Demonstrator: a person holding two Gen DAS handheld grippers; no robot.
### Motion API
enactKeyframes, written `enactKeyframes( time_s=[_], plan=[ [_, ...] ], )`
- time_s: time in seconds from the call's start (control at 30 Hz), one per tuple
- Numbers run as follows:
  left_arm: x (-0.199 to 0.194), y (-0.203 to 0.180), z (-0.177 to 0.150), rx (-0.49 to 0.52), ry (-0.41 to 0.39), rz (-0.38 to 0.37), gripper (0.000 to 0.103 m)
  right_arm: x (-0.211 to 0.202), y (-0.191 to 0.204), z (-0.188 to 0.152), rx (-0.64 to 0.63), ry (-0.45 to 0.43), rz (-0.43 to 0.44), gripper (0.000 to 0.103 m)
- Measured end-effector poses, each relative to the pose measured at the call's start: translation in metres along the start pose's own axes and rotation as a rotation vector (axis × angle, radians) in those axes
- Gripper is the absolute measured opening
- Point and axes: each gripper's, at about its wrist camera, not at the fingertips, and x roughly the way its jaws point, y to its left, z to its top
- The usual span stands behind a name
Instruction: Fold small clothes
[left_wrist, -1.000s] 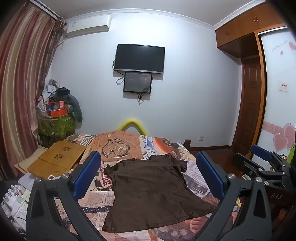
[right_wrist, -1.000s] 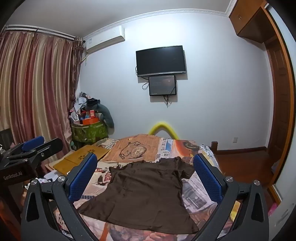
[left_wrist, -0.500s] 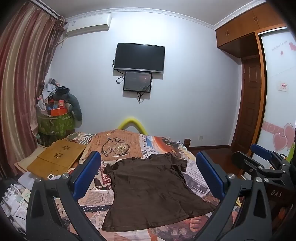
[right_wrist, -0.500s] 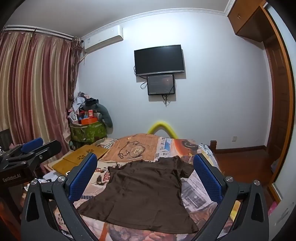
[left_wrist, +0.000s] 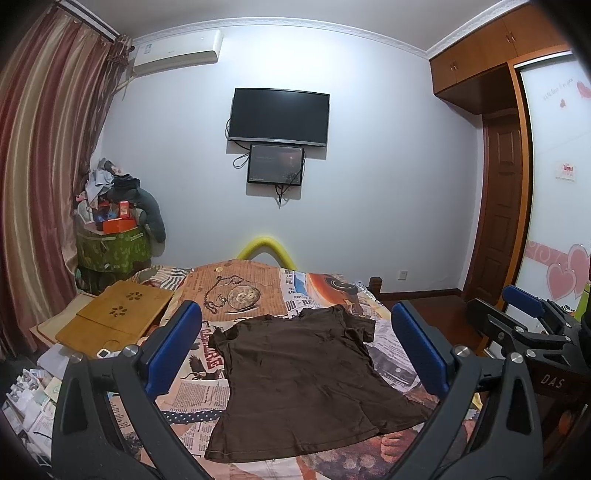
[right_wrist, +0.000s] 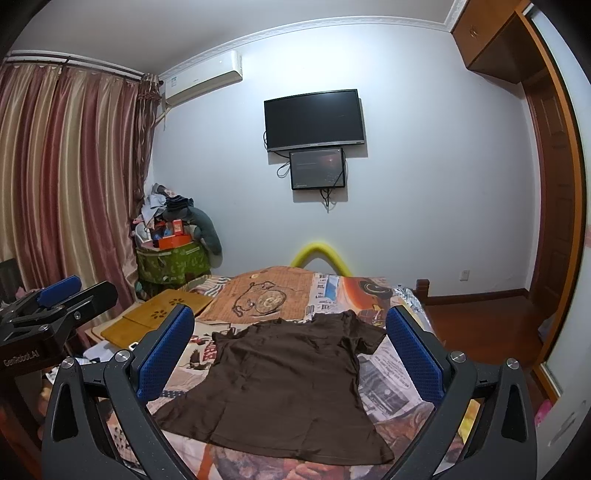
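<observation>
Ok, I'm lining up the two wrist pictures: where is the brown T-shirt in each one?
Left wrist view: the brown T-shirt lies flat on the bed, low centre, between the open left gripper's fingers.
Right wrist view: it lies low centre, between the open right gripper's fingers.
Shared landmark: the wall-mounted TV, above the shirt in both.

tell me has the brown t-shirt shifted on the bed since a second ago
No. The brown t-shirt lies flat in the same spot: its collar sits just below the pocket-watch print on the bedspread, as before. Only the camera view drifted slightly.
</observation>
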Motion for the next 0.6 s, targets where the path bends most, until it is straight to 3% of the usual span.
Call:
enactKeyframes(
  time_s=[0.6],
  plan=[
    [0.0030,0.0021,-0.0044,-0.005,0.009,-0.006,0.103,-0.0005,0.0021,-0.0017,-0.002,0.002,0.005,0.103]
  ],
)
